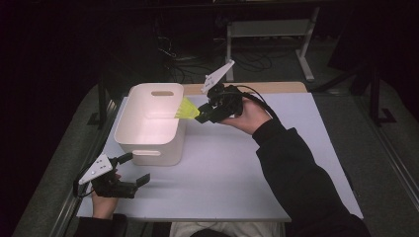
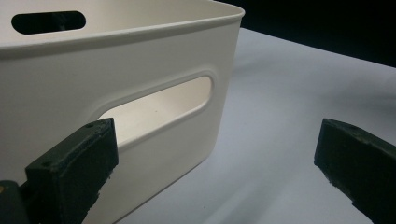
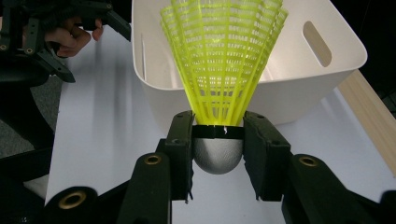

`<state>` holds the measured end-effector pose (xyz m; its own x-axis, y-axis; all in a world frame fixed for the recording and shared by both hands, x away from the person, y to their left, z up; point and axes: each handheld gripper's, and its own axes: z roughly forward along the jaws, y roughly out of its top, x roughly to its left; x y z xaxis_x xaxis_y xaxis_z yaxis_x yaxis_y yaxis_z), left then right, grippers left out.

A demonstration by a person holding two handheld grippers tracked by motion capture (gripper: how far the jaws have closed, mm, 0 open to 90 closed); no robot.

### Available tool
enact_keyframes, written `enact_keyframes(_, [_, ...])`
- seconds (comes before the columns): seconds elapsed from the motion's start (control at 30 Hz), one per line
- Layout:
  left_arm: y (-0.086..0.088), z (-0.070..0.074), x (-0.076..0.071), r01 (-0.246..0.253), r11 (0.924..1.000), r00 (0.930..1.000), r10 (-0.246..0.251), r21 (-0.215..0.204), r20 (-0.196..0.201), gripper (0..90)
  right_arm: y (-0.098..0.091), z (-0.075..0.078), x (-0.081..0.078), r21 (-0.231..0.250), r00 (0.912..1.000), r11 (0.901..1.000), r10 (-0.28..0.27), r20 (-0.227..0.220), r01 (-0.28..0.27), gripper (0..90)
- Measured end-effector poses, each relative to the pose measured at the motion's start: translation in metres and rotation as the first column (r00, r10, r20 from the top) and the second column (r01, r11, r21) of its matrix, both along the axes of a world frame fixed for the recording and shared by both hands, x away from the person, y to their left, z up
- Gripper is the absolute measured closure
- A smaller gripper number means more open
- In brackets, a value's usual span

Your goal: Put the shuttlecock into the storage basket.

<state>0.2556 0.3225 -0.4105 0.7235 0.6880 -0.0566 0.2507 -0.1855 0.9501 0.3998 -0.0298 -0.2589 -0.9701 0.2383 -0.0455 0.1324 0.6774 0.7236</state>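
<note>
Shuttlecock [image 3: 219,74] is probably featherlight with a crushable skirt, so your right claw [image 3: 218,140] rightly clamps its cork while the left claw [image 1: 129,170] gapes empty.

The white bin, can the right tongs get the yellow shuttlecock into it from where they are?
Probably yes. The right tongs grip the shuttlecock by its cork, its skirt already at the rim of the open white bin, with nothing between them. The left tongs sit aside at the bin's near wall.
</note>
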Motion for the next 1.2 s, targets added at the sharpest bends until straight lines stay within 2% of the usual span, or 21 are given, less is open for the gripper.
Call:
enact_keyframes(0.47, [0.000,0.000,0.000,0.001,1.0000,1.0000,-0.001,0.001,0.000,0.0,0.019,0.013,0.001,-0.006,0.9993,0.9995,0.031,0.020,-0.030,62.8])
enact_keyframes(0.67, [0.000,0.000,0.000,0.001,1.0000,1.0000,-0.001,0.001,0.001,0.0,0.024,0.013,0.004,-0.002,0.9994,0.9996,0.029,0.021,-0.029,62.8])
enact_keyframes(0.8, [0.000,0.000,0.000,0.001,1.0000,1.0000,-0.001,0.001,0.001,0.0,0.028,0.015,0.005,-0.007,0.9990,0.9997,0.025,0.038,-0.024,62.8])
enact_keyframes(1.2, [0.001,0.000,0.000,0.002,1.0000,1.0000,-0.002,0.003,0.003,0.0,0.046,0.009,0.010,-0.017,0.9991,0.9992,0.038,0.018,-0.037,62.8])
